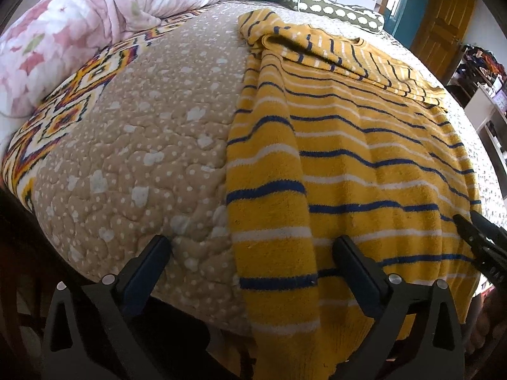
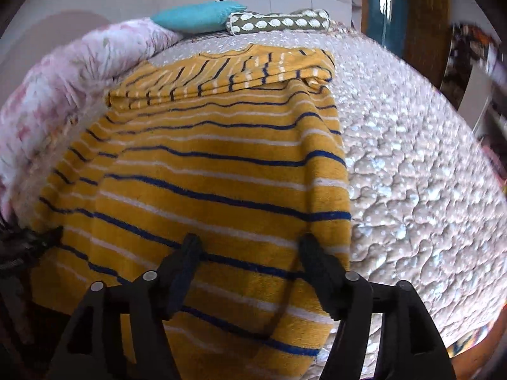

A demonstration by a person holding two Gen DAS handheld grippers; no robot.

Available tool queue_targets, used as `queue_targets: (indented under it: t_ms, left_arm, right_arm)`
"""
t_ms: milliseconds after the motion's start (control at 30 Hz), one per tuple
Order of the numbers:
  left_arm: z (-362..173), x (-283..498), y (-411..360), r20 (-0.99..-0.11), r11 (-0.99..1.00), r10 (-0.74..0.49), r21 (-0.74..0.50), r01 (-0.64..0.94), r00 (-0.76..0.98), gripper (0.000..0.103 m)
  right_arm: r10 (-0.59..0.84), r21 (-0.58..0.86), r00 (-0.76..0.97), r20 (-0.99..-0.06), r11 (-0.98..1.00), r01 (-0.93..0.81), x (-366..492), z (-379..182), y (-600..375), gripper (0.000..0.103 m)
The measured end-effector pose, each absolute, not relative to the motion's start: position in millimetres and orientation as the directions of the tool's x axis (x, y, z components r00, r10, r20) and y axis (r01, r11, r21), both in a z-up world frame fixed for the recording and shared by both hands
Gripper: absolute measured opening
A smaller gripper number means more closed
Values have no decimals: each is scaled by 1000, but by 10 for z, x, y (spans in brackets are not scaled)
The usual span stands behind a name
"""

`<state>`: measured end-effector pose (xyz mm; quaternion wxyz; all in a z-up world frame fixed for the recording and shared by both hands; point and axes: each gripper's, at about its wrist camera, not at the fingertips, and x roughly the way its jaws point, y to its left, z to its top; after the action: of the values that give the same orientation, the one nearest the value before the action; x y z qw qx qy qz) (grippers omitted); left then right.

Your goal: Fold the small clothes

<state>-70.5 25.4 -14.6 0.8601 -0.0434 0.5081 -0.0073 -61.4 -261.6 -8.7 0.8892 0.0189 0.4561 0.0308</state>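
A quilted bed point(image 1: 142, 158) carries the striped sweater point(image 1: 348, 158) and pillows point(image 1: 79, 31).

garment: yellow knit sweater point(image 1: 364, 158) with thin navy and white stripes
state: both sleeves folded in across the chest; sides turned inward
pose: lying flat, collar at the far end
place: on the bed, hem hanging over the near edge

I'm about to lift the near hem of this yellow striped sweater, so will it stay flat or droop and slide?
The yellow striped sweater will probably droop: it already drapes limply over the edge of the quilted bedspread. Its fuzzy knit looks grippy rather than slippery, so it should drag, not glide. The folded sleeves may well slip out of place.
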Motion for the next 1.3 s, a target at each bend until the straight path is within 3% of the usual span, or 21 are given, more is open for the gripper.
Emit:
queue_targets:
  t_ms: [467,1300]
  left_arm:
    - [-154,-704,251,-874,996,-57,-82,-31,483,103]
    - [-175,-704,240,-870,996,-54,-79,-30,489,103]
  right_arm:
    - [-22,-28,654,-756,1000,2,-685,-150,-2480,77]
    - [-43,-44,684,-729,999,16,-727,-175,-2476,79]
